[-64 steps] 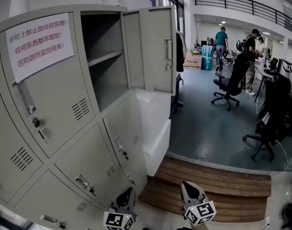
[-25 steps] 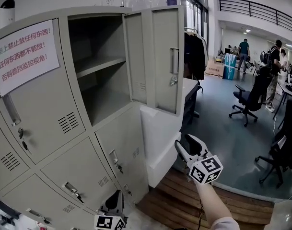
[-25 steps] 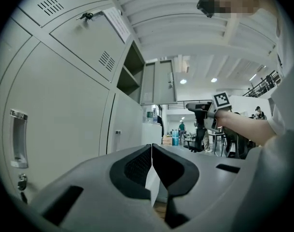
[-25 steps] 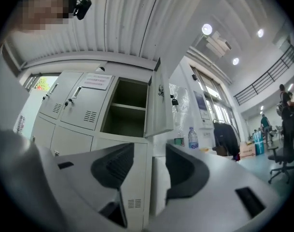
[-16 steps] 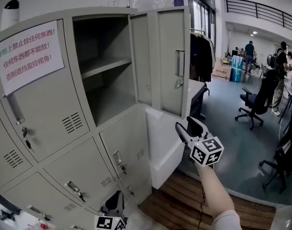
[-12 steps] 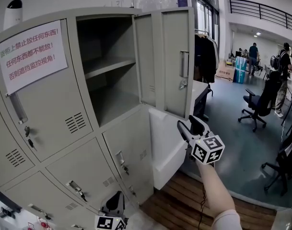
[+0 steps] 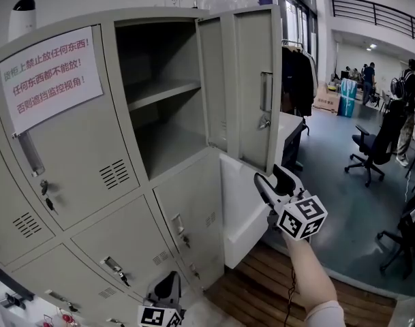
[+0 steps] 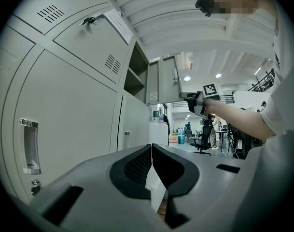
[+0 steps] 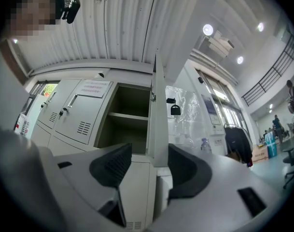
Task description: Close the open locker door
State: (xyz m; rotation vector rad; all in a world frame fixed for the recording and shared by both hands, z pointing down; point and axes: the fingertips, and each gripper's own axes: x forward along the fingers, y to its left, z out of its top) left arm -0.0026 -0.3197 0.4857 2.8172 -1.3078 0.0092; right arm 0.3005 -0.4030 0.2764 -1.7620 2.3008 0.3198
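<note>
Office chairs (image 7: 371, 148) behind, the pale grey metal locker door (image 7: 251, 87) stands wide open — unpushed. Our right gripper (image 7: 274, 180), jaws spread and empty, sits under its corner; our left gripper (image 7: 167, 283) is pinched together.

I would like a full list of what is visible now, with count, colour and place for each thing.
locker cabinet: one, grey, left of the head view
open door: one, grey, top right compartment
shelf: one, grey, inside that compartment
paper sign: one, white with red print, top left door
white device: one, on the cabinet top, left
hanging clothes: dark, behind the open door
office chairs: at least two, black, right
wooden step: one, brown, lower right
right gripper: grey, open, at the open door's lower corner
left gripper: grey, shut, empty, low by the bottom lockers
forearm: bare, behind the right gripper
</note>
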